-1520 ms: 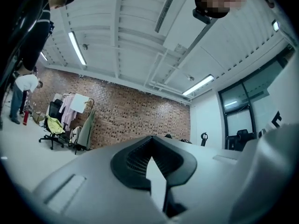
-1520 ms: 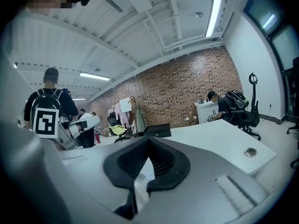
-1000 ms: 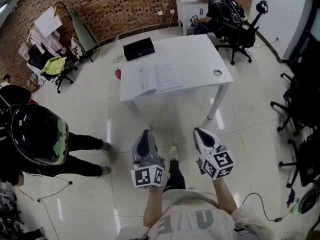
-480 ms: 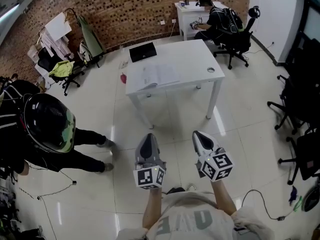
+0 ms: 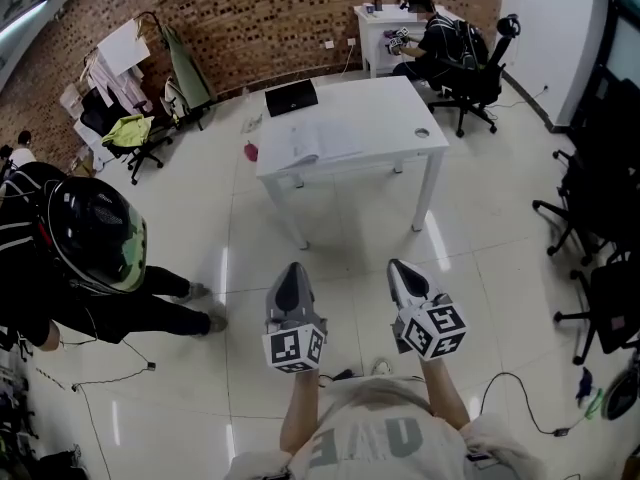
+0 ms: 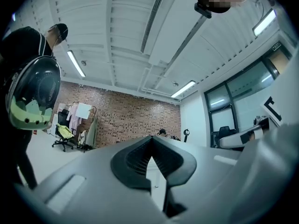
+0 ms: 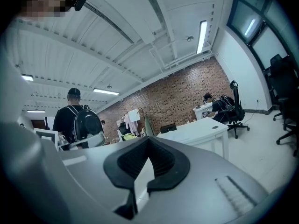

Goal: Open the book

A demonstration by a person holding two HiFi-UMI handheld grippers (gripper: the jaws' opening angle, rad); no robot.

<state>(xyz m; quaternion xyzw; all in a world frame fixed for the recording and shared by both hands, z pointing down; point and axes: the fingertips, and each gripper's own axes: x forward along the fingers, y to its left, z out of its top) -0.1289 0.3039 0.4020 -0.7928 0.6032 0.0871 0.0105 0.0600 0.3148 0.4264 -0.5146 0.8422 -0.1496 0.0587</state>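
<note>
The book (image 5: 322, 140) is a pale, flat thing on the white table (image 5: 400, 128), far ahead of me across the floor. It is too small to tell its pages apart. My left gripper (image 5: 290, 269) and right gripper (image 5: 399, 266) are held side by side over the tiled floor, well short of the table. Both are shut with nothing between the jaws. In the left gripper view the shut left gripper (image 6: 151, 138) points across the room. In the right gripper view the right gripper (image 7: 148, 140) is shut and the table (image 7: 198, 129) stands to the right of it.
A black laptop (image 5: 291, 97) lies at the table's far end. A person with a helmet-like black backpack (image 5: 92, 236) stands close on my left. Another person (image 5: 430, 30) sits at a back desk. Office chairs (image 5: 598, 218) line the right side, and a cable (image 5: 505, 393) runs over the floor.
The table and book now look smaller and sit higher in the head view. The person on the left has shifted a little. Both grippers stay shut, side by side.
</note>
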